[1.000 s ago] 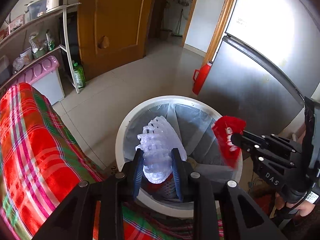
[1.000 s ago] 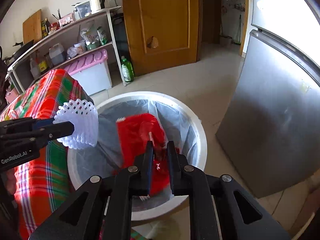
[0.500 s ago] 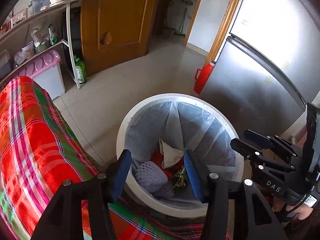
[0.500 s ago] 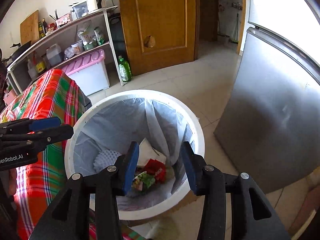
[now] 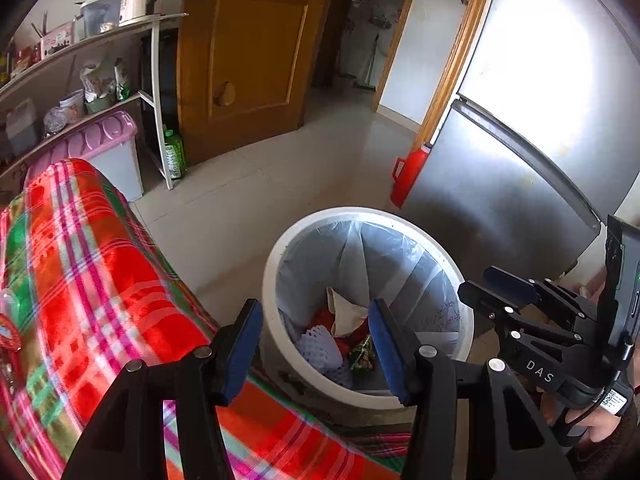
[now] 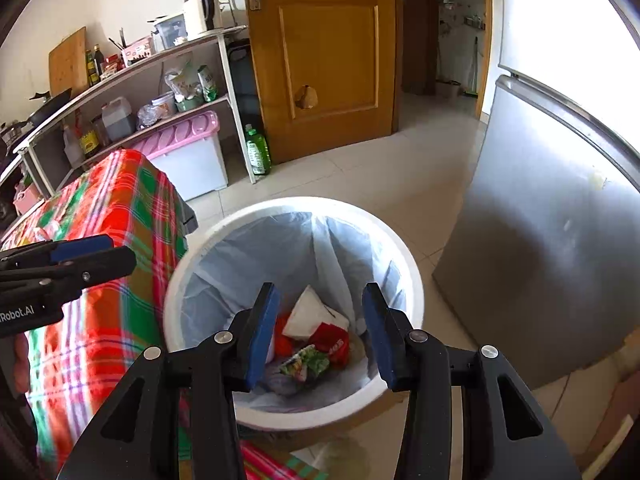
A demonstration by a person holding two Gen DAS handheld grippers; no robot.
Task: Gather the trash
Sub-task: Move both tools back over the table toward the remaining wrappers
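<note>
left hand-held gripper jaws apart, nothing between pads. right hand-held gripper likewise spread, empty. both hang above white trash bin with pale liner, beside plaid tabletop. trash at bin bottom: white foam fruit net, red wrapper, white paper, green packet. step in hand, by judgement: drop done, go for next piece. advice: lift clear of rim, keep jaws wide, keep the two grippers apart. possible litter at tabletop's left edge, too blurred to name.
</note>
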